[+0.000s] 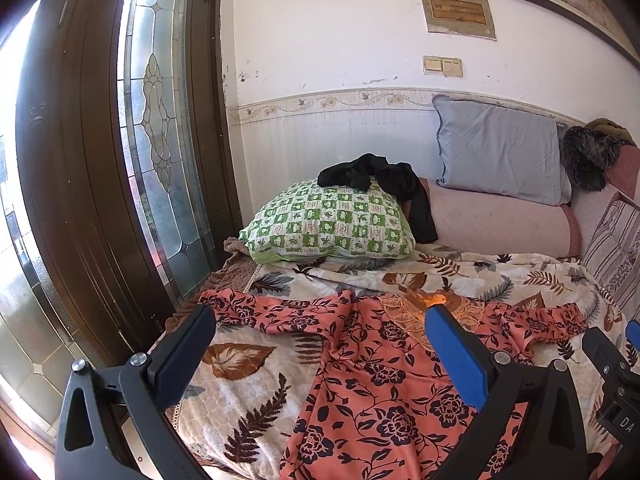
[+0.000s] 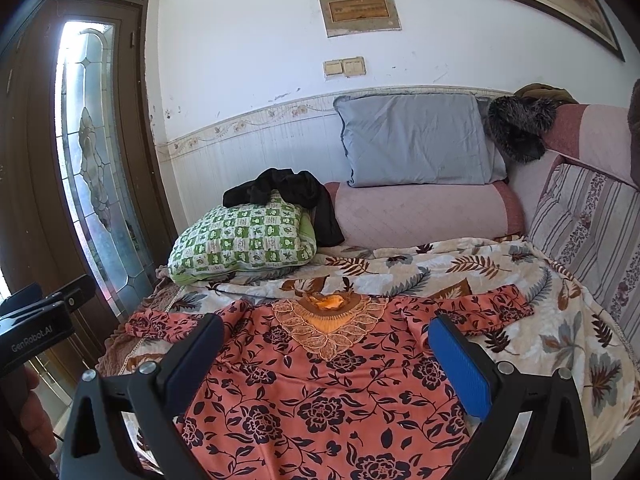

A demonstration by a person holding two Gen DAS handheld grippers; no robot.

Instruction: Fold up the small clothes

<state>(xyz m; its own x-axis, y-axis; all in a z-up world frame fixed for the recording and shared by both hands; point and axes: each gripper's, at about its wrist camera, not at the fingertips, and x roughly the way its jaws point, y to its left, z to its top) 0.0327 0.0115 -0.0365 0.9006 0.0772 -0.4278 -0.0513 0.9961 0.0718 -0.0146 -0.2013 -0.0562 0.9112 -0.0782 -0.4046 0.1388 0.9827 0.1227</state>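
A salmon-pink top with a dark flower print (image 1: 372, 384) (image 2: 320, 392) lies spread flat on the leaf-patterned blanket (image 1: 248, 396) (image 2: 560, 320), its embroidered orange neckline (image 2: 330, 320) pointing toward the wall and both sleeves stretched out sideways. My left gripper (image 1: 320, 320) hovers open over the top's left half, near the left sleeve (image 1: 272, 312). My right gripper (image 2: 326, 330) hovers open over the chest, just below the neckline. Neither holds any cloth. The right gripper's body (image 1: 616, 372) shows at the left wrist view's right edge.
A green checked pillow (image 1: 332, 224) with a black garment (image 1: 384, 180) draped on it lies at the bed's far left. A grey pillow (image 2: 416, 144) rests on a pink bolster (image 2: 424, 212) against the wall. A dark wooden door with leaded glass (image 1: 156, 120) stands left of the bed.
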